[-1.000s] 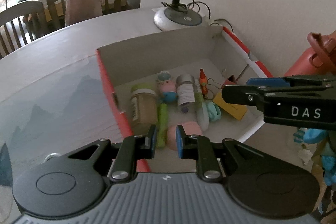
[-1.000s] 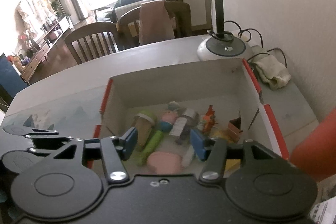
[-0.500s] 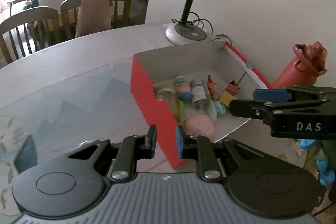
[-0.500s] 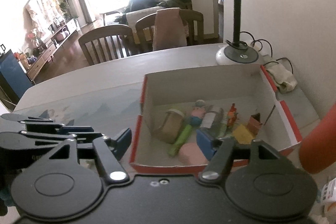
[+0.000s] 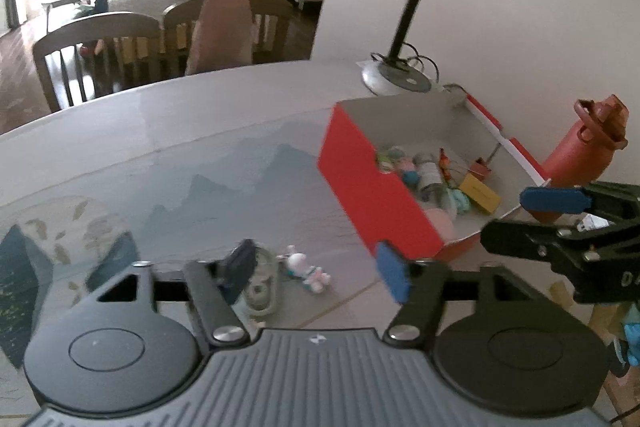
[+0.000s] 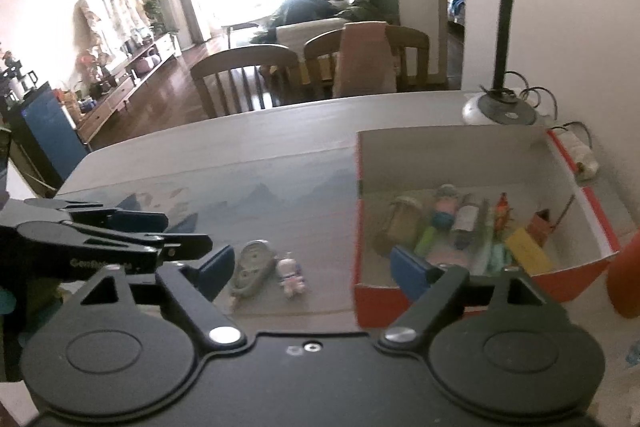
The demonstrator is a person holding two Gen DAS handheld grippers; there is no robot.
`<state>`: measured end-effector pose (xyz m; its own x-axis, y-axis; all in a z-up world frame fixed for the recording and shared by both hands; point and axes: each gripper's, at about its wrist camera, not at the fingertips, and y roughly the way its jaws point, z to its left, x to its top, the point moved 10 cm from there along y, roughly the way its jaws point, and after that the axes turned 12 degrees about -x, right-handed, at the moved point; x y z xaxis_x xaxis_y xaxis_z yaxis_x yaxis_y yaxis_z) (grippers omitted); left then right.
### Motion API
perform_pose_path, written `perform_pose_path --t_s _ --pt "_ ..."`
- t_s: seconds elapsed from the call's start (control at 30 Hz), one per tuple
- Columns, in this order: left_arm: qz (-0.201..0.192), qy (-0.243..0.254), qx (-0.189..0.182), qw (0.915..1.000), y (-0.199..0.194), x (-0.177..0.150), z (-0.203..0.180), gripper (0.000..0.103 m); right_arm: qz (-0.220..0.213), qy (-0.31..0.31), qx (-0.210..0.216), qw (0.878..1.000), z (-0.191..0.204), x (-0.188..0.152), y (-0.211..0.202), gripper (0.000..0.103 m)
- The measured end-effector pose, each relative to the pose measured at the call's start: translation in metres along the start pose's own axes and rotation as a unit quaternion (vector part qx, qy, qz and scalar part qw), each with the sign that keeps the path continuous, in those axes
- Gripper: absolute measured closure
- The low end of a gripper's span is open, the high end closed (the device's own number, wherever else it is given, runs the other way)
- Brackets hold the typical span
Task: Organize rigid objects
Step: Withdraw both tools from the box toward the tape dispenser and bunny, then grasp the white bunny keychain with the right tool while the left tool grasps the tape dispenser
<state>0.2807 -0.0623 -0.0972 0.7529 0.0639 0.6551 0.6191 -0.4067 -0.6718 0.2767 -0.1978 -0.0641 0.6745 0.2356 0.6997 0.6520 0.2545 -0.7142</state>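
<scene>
Hovering over table (image 6: 240, 147), both claws (image 5: 316, 267) (image 6: 308, 267) spread wide, empty; figurine (image 6: 291, 273) and case (image 6: 250, 267) beside box (image 6: 480, 291).

The box (image 6: 476, 301) is red outside, white inside. At its 3 o'clock stands a rust-red bottle (image 5: 576, 155). The worktop (image 6: 240, 147) is pale grey, its mat (image 6: 280, 203) printed with blue-grey mountains.

Red box (image 6: 480, 291) w/ small items; toy (image 6: 291, 274), grey oval gadget (image 6: 251, 267) on table beside it.
</scene>
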Motion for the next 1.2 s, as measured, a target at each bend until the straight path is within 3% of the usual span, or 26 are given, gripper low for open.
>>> perform_pose_path --t_s 0.13,0.27,0.57,0.7,0.9,1.07,1.2 --pt "0.001 -0.006 0.009 0.9999 -0.008 -0.008 0.019 0.034 -0.003 -0.010 0.010 1.000 0.018 -0.005 0.001 0.010" --pt "-0.001 -0.001 0.016 0.9999 -0.012 -0.018 0.033 0.024 -0.007 -0.009 0.025 1.000 0.033 -0.003 0.005 0.006" --pt "-0.003 -0.001 0.030 0.9996 0.007 -0.044 0.064 0.014 0.017 -0.019 0.025 0.999 0.059 -0.017 0.035 0.006" --pt "-0.013 -0.003 0.037 0.9992 0.022 -0.054 0.074 0.003 0.029 -0.011 0.028 0.999 0.064 -0.024 0.051 0.007" --pt "-0.017 -0.006 0.045 0.9988 0.046 -0.065 0.079 0.002 0.052 -0.012 0.022 0.998 0.070 -0.032 0.077 0.013" --pt "-0.018 -0.008 0.059 0.9981 0.064 -0.070 0.081 0.002 0.073 -0.009 0.017 0.997 0.071 -0.039 0.098 0.024" --pt "-0.024 -0.010 0.059 0.9979 0.072 -0.071 0.080 0.002 0.084 -0.015 -0.008 0.996 0.066 -0.043 0.110 0.028"
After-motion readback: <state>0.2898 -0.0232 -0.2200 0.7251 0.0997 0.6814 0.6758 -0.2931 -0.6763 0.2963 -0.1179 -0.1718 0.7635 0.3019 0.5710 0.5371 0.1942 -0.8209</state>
